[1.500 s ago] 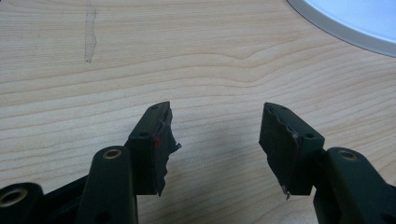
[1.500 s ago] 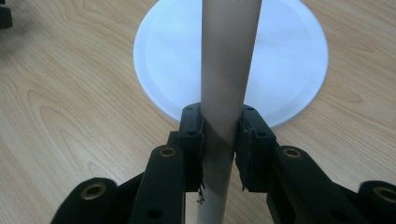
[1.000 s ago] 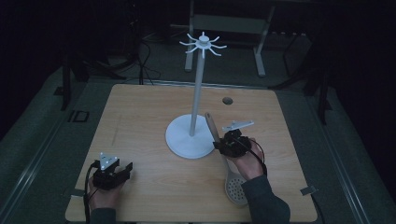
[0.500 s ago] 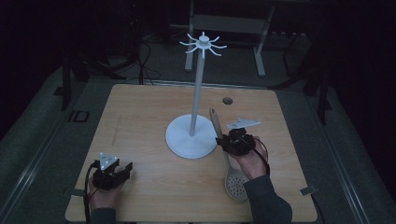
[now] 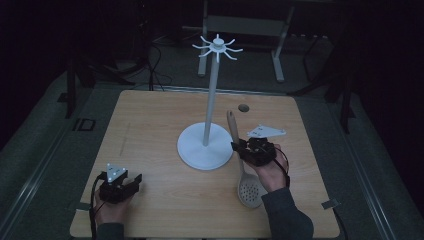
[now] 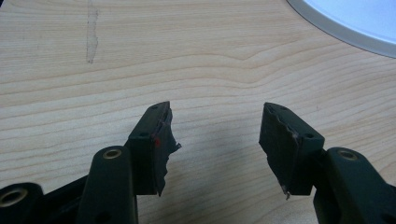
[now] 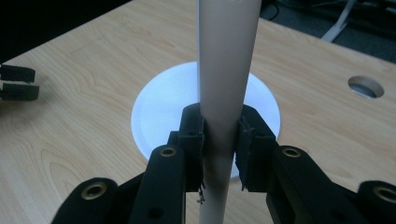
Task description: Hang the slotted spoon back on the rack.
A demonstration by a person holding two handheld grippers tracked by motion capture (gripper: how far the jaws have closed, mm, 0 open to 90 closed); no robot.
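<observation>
Slotted spoon [image 5: 243,162], wooden handle, perforated bowl: light, rigid, smooth, likely to swivel. Position: just right of white hook stand [image 5: 206,145], bowl low over the desk [image 5: 150,130]. Right tool [image 5: 239,148] clamped mid-handle (hold is narrow); left tool [image 6: 215,140] apart, empty.

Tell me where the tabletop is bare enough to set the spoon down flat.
The widest bare stretch is the table's left half, between the stand's round base and the left gripper. A second patch runs along the near edge between the two hands. The right side is crowded: the right gripper holds the slotted spoon beside the base, near a round hole.
</observation>
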